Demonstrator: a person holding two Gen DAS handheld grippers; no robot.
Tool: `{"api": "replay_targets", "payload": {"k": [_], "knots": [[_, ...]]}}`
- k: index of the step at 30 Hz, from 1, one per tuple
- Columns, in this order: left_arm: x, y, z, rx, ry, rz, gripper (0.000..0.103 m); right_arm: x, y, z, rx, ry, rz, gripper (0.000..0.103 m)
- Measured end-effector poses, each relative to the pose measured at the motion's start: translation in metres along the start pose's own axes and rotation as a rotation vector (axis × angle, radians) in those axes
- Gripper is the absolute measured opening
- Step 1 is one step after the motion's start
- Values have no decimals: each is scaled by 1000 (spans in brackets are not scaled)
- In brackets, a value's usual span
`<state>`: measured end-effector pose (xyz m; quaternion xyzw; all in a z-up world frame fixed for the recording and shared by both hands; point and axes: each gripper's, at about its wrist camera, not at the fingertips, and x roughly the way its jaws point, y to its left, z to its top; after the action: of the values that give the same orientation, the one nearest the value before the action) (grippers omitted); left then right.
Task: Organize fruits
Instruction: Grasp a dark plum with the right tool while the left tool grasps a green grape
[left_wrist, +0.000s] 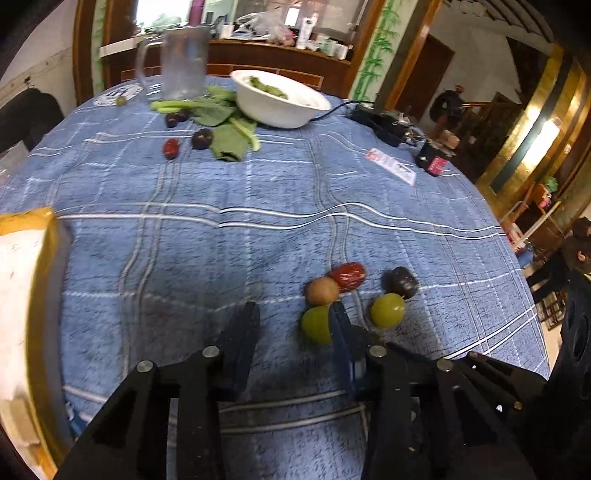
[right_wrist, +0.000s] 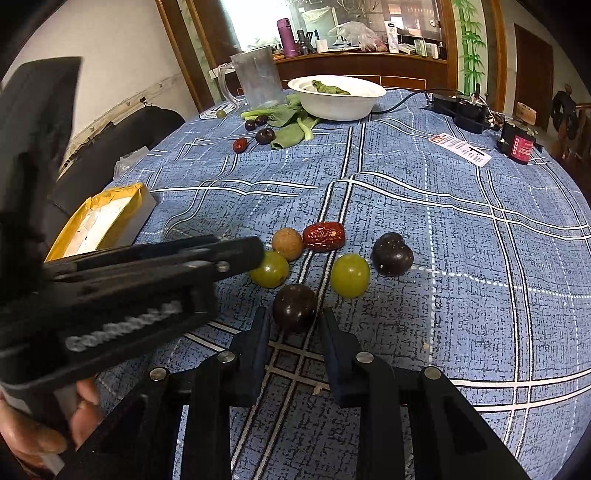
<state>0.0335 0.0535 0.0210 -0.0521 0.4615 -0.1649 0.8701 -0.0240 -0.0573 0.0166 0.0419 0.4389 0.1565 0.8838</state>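
A cluster of fruit lies on the blue checked tablecloth (right_wrist: 461, 258): a brown round fruit (right_wrist: 287, 243), a red date (right_wrist: 324, 236), two green grapes (right_wrist: 350, 275) (right_wrist: 271, 275) and a dark plum (right_wrist: 392, 253). A second dark plum (right_wrist: 295, 302) sits between the tips of my right gripper (right_wrist: 295, 314), whose pads are against its sides. My left gripper (left_wrist: 291, 321) is open, with only cloth between its fingers. Its right finger (left_wrist: 340, 325) stands beside a green grape (left_wrist: 314, 326). In the right wrist view the left gripper (right_wrist: 258, 254) reaches in from the left and its tip touches that grape.
At the far side stand a white bowl (right_wrist: 338, 101) of greens, a clear plastic jug (right_wrist: 258, 79), loose leaves (right_wrist: 291, 131) and several small fruits (right_wrist: 264, 136). A yellow-edged box (right_wrist: 107, 221) lies at the left. A black device (right_wrist: 461, 107) and a card (right_wrist: 463, 149) are at the right. A hand (right_wrist: 40, 432) holds the left gripper.
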Motion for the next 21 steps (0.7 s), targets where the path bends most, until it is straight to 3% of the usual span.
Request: {"api": "replay_targets", "payload": {"k": [9,11,13,16,21], "knots": [[12,-23,-7,112,-20,-34,38,2,1,0,-3,-16,-12,29],[11,-19,-7,93,-22,-55,33,2,0,0,0,-17,-11,25],[9,-16,-8,71,-22,-96,19,2,1,0,-1,-18,-7,25],[2,-19,-12,103,-56,-29,19,1,2,-1,-7,-20,-11,25],[-13,1,-8,18,-105,-75,19,-3,2,-1,-4,-27,-14,24]]}}
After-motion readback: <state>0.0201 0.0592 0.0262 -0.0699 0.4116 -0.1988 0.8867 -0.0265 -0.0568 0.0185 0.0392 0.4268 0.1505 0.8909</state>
